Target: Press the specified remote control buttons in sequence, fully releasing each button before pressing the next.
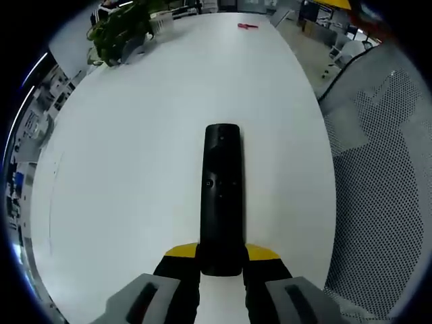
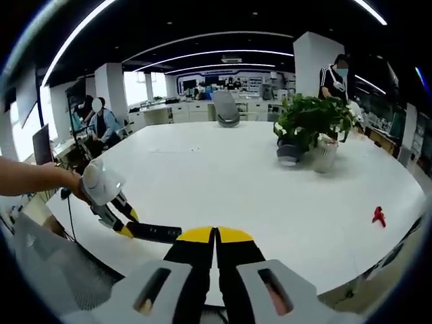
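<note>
A long black remote control (image 1: 221, 196) points away over the white table (image 1: 135, 135), its near end clamped between the yellow-tipped jaws of my left gripper (image 1: 222, 256). In the right gripper view that same remote (image 2: 154, 232) shows at lower left, held by the left gripper (image 2: 123, 226) in a person's hand. My right gripper (image 2: 215, 236) is above the near table edge, jaws pressed together with nothing between them, to the right of the remote's end.
A potted green plant (image 2: 312, 121) and a white pot (image 2: 324, 155) stand on the table (image 2: 223, 175). A small red object (image 2: 379, 216) lies near the right edge. A mesh chair back (image 1: 385, 169) is beside the table. People are in the background.
</note>
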`<move>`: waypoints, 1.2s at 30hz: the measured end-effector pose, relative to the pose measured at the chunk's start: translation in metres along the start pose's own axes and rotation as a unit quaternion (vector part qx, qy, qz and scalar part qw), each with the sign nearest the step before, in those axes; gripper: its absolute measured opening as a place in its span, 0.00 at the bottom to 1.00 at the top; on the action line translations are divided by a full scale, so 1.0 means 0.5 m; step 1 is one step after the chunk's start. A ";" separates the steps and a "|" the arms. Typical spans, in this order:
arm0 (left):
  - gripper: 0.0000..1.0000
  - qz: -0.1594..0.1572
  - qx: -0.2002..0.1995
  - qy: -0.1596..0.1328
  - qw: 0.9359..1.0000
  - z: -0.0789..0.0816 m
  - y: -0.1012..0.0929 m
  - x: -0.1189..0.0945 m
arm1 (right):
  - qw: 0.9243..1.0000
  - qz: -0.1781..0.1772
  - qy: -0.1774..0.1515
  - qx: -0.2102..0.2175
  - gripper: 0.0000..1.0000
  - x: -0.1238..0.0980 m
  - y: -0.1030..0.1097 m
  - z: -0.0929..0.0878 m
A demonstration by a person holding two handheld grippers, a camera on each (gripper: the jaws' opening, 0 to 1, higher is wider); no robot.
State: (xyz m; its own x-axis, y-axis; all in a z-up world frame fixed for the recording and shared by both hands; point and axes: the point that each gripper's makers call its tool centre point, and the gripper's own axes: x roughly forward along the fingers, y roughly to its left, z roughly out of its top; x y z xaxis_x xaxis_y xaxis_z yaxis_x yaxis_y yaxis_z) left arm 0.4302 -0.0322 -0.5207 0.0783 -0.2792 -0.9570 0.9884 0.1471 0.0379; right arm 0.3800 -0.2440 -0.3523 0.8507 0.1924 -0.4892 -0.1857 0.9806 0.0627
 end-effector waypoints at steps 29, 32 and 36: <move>0.24 -0.009 0.036 -0.026 0.999 -0.014 -0.092 -0.010 | 0.990 0.132 0.050 0.009 0.00 0.122 0.159 0.113; 0.24 -0.009 0.023 -0.040 0.999 -0.016 -0.095 -0.011 | 0.987 0.141 0.052 0.049 0.00 0.146 0.174 0.104; 0.24 -0.012 0.016 -0.064 0.998 -0.015 -0.104 -0.013 | 0.988 0.126 0.076 0.050 0.00 0.180 0.177 0.063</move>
State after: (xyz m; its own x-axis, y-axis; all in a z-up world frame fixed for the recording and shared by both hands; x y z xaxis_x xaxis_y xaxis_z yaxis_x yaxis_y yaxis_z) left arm 0.3772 -0.0310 -0.5187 0.0694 -0.4022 -0.9129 0.9936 0.1099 0.0271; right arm 0.4554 -0.1387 -0.3632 0.6980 0.4314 -0.5716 -0.3264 0.9021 0.2823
